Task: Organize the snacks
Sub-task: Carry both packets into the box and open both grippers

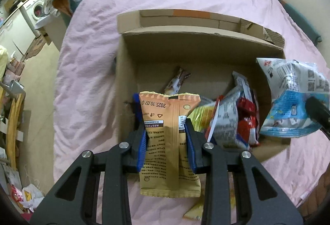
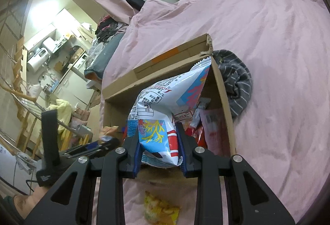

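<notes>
Left wrist view: left gripper (image 1: 166, 142) pinches an orange packet (image 1: 169, 142), held over the near edge of the box (image 1: 185, 43) on the pink bed (image 1: 86, 80).
Right wrist view: right gripper (image 2: 159, 148) pinches a blue-white bag (image 2: 165, 105) at one corner, above the box's near wall.
Yellow pack (image 2: 160, 212): lies on the bed, outside the box.
Risk: the bag may slip from the corner grip and fall beside the box; the two loads are close and may collide.

Orange packet (image 1: 169, 142) and blue-white bag (image 2: 165, 113) over cardboard box (image 1: 185, 43).
</notes>
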{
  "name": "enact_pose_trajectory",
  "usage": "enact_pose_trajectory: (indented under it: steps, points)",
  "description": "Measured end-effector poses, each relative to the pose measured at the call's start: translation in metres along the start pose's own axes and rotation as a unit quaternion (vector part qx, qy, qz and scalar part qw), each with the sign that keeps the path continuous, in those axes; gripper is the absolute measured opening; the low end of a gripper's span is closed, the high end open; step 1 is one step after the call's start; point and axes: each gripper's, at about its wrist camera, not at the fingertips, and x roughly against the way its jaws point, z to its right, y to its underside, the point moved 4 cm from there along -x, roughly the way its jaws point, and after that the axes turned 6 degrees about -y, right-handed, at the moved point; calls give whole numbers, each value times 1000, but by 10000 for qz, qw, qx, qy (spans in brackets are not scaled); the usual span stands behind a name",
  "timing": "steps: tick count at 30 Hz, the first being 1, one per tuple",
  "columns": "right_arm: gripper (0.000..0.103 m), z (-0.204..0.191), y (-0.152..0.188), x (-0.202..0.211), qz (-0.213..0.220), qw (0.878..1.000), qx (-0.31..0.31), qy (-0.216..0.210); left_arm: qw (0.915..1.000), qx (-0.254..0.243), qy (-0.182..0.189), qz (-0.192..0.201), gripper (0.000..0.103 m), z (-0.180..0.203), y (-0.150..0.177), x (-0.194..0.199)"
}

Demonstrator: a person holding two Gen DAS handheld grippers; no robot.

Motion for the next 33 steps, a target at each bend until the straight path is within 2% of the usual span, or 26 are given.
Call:
enact_pose_trajectory:
  steps: [4,7,10,17,21,24,30,33]
  points:
    - [30,3,-5,-13,-91,9998,149,87,9998,-42,-117,134,29,7,-11,-13]
    - [30,10,-5,-24,-208,9996,93,190,10000,1,31,-36,29,16,-11,-28]
    - [30,16,-5,-31,-283,9992,17,281,9998,-163,41,-44,29,27,-10,-36]
    - [31,17,-3,-39,-355,9991,-100,208,9994,-84,-77,327,29,18,-24,-20]
    - [31,16,1,-49,-499,9986,-142,135,9996,17,-68,263,30,10,-30,-22]
    - [34,17,5,-52,-558,9981,-217,117,9998,101,-38,185,30,5,-31,-26]
    - [37,23,3,-51,-565,9975,-290,306,9994,-87,-69,340,30,11,-32,-19]
    - [49,22,3,-48,-527,9975,-245,405,9992,-200,-50,345,37,14,-30,-17]
